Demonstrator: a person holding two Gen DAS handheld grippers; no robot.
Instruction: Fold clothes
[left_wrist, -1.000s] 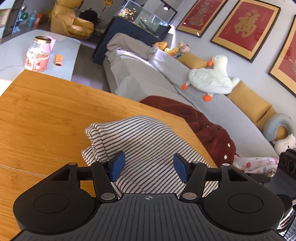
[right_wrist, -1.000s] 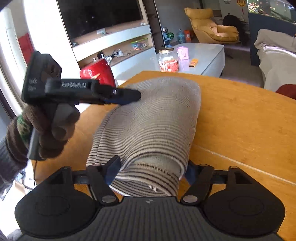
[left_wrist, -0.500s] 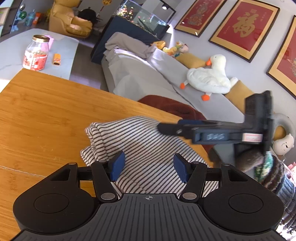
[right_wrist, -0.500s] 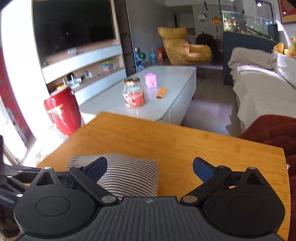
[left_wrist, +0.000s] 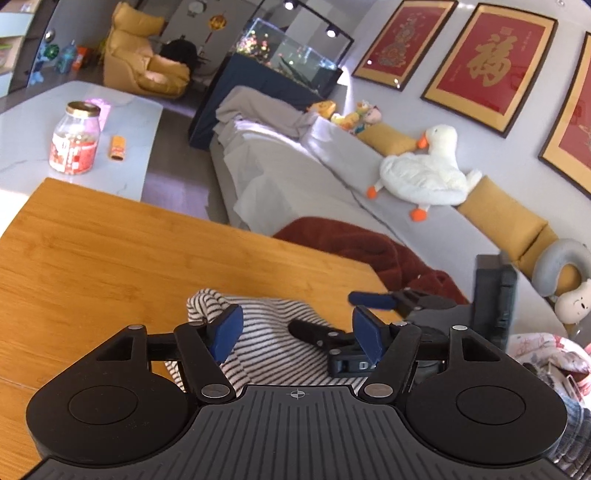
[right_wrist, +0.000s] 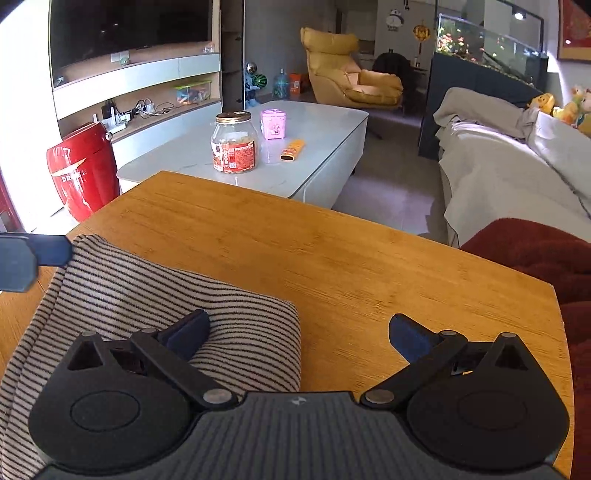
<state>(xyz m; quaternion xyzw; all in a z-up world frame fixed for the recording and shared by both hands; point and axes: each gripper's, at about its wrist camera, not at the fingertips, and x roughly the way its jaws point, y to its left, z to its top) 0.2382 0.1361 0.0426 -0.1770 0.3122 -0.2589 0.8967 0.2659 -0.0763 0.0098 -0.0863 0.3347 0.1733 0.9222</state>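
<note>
Jaws of the left gripper (left_wrist: 297, 334) are opening over the striped garment (left_wrist: 266, 332), gripping nothing; the right gripper (right_wrist: 299, 334) gapes wide, its left pad above the cloth's folded edge. Garment lies on the wooden worktop (right_wrist: 295, 251). Only the left view shows the plush duck (left_wrist: 424, 173); only the right shows the red cooler (right_wrist: 79, 173).

The black-and-white striped garment (right_wrist: 155, 302) is lying folded into a compact bundle on the wooden surface (right_wrist: 332, 251), near its front edge.
</note>
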